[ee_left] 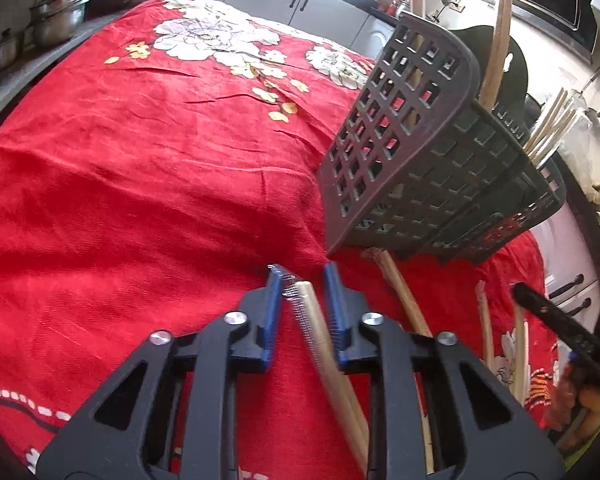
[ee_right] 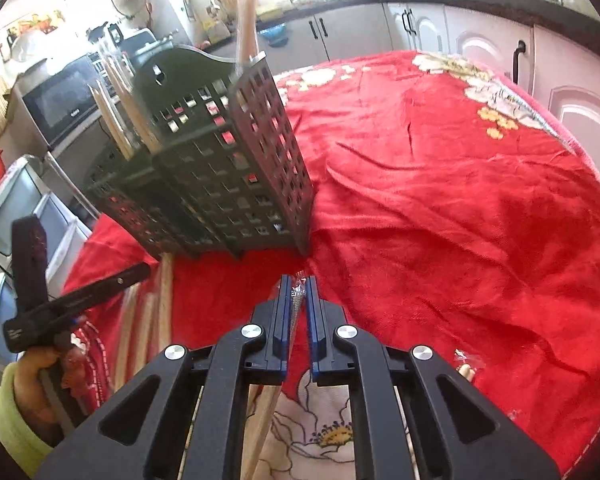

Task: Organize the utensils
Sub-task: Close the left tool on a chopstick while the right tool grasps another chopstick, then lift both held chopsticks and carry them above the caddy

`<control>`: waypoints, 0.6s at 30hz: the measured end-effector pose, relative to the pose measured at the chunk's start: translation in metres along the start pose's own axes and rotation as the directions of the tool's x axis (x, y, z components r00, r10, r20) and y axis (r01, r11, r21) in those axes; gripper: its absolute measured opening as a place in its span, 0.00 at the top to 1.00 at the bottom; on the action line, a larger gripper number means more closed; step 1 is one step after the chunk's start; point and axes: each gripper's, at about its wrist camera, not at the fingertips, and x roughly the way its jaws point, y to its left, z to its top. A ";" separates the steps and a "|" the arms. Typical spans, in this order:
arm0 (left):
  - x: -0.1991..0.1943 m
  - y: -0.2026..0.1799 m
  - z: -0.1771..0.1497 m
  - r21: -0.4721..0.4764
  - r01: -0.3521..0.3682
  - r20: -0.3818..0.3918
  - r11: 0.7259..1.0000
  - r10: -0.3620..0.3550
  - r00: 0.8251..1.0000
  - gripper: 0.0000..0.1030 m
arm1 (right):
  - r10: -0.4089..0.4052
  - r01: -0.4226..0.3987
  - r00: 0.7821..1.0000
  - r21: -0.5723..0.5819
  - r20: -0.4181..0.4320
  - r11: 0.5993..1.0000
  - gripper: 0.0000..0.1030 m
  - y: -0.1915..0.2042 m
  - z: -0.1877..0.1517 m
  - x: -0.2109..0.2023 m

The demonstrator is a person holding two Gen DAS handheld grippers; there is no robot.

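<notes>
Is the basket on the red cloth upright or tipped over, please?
Upright: the basket stands on its base on the cloth, with sticks poking out of its open top.

Right tongs (ee_right: 299, 300): at 6 o'clock, blue pads drawn close on a thin wrapped stick (ee_right: 296, 306), pointing toward 12 o'clock.
Basket (ee_right: 220, 168): dark perforated utensil caddy at 10 o'clock, tilted, pale wooden sticks (ee_right: 118, 120) rising from its compartments.
Tabletop (ee_right: 440, 208): draped in red cloth with white flowers, filling centre to 3 o'clock.
Loose sticks (ee_right: 148, 320): several pale ones lying at 8 o'clock, just below the basket.
Left tongs (ee_right: 76, 296): at 8 o'clock, held in a hand (ee_right: 40, 364) with a yellow-green sleeve.
</notes>
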 end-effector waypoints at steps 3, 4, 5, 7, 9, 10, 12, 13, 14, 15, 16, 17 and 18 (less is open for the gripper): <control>0.000 0.004 0.001 -0.010 0.017 0.004 1.000 -0.017 1.000 0.90 | 0.008 -0.008 1.000 -0.006 0.019 1.000 0.93 0.004 0.000 -0.008; 0.000 0.004 0.001 -0.011 0.020 0.006 1.000 -0.020 1.000 0.91 | 0.009 -0.008 1.000 -0.008 0.025 1.000 0.93 0.006 0.000 -0.011; -0.001 0.005 0.001 -0.012 0.026 0.009 1.000 -0.026 1.000 0.93 | 0.010 -0.009 0.999 -0.009 0.032 1.000 0.93 0.007 0.000 -0.014; -0.004 0.005 0.000 -0.013 0.039 0.016 0.999 -0.039 0.999 0.95 | 0.013 -0.013 0.999 -0.010 0.038 1.000 0.93 0.008 -0.001 -0.018; -0.009 0.003 -0.001 -0.009 0.054 0.028 0.998 -0.054 0.998 0.95 | 0.015 -0.014 0.999 -0.011 0.048 1.000 0.93 0.009 -0.002 -0.023; -0.012 0.001 -0.001 -0.006 0.065 0.034 0.998 -0.065 0.997 0.96 | 0.016 -0.016 0.999 -0.012 0.051 1.000 0.93 0.008 -0.004 -0.026; -0.020 -0.004 -0.003 0.002 0.088 0.049 0.996 -0.088 0.995 0.96 | 0.016 -0.015 0.998 -0.012 0.059 1.000 0.93 0.008 -0.004 -0.030; -0.024 -0.006 -0.003 0.004 0.102 0.058 0.995 -0.102 0.993 0.96 | 0.017 -0.017 0.998 -0.013 0.061 1.000 0.93 0.008 -0.004 -0.032; -0.027 -0.008 -0.004 0.006 0.113 0.064 0.994 -0.113 0.991 0.96 | 0.017 -0.016 0.998 -0.013 0.064 1.000 0.93 0.008 -0.005 -0.034; -0.033 -0.011 -0.003 0.012 0.127 0.075 0.992 -0.127 0.989 0.96 | 0.016 -0.015 0.998 -0.014 0.069 1.000 0.93 0.008 -0.005 -0.036; -0.038 -0.014 -0.003 0.019 0.135 0.086 0.991 -0.136 0.987 0.96 | 0.017 -0.016 0.997 -0.015 0.072 1.000 0.93 0.009 -0.005 -0.038; -0.043 -0.016 -0.003 0.024 0.142 0.094 0.990 -0.143 0.985 0.96 | 0.018 -0.017 0.997 -0.015 0.077 1.000 0.93 0.009 -0.005 -0.040; -0.049 -0.019 -0.002 0.031 0.151 0.108 0.988 -0.153 0.982 0.96 | 0.018 -0.017 0.997 -0.015 0.081 1.000 0.93 0.010 -0.005 -0.042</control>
